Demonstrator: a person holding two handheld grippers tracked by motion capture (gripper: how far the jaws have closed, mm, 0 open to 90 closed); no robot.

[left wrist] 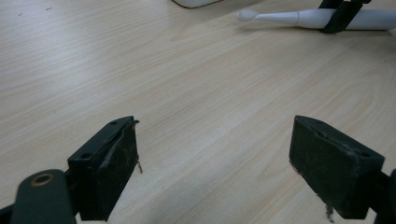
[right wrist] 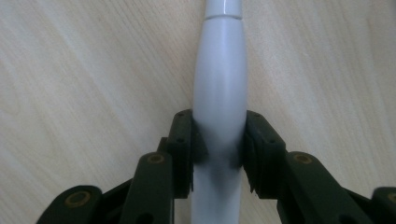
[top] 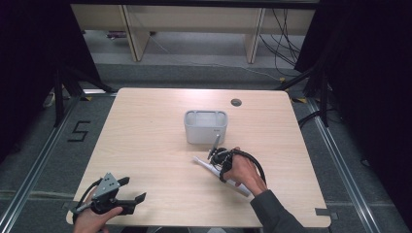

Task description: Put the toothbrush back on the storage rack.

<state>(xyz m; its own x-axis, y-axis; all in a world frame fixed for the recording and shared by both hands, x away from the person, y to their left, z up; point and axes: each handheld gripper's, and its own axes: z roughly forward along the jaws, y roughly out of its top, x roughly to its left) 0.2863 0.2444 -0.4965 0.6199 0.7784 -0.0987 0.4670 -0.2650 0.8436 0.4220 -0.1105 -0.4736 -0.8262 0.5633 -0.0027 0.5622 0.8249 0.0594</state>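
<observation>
The right gripper (top: pixel 217 158) sits just in front of the grey container (top: pixel 205 127) near the middle of the wooden table (top: pixel 145 145), held in the person's right hand (top: pixel 245 172); its two black jaws are pressed against either side of a white electric toothbrush (right wrist: pixel 219 93), clamping the thick handle; in the high view the toothbrush lies flat on the table, slanting from its narrow head end near the container back toward the person's sleeve; in the left gripper view the same toothbrush shows at the far top edge with the other gripper's dark jaws across it; the left gripper (top: pixel 136 191) rests near the front left corner of the table, well apart from the toothbrush, its jaws spread wide with only bare wood between them.
</observation>
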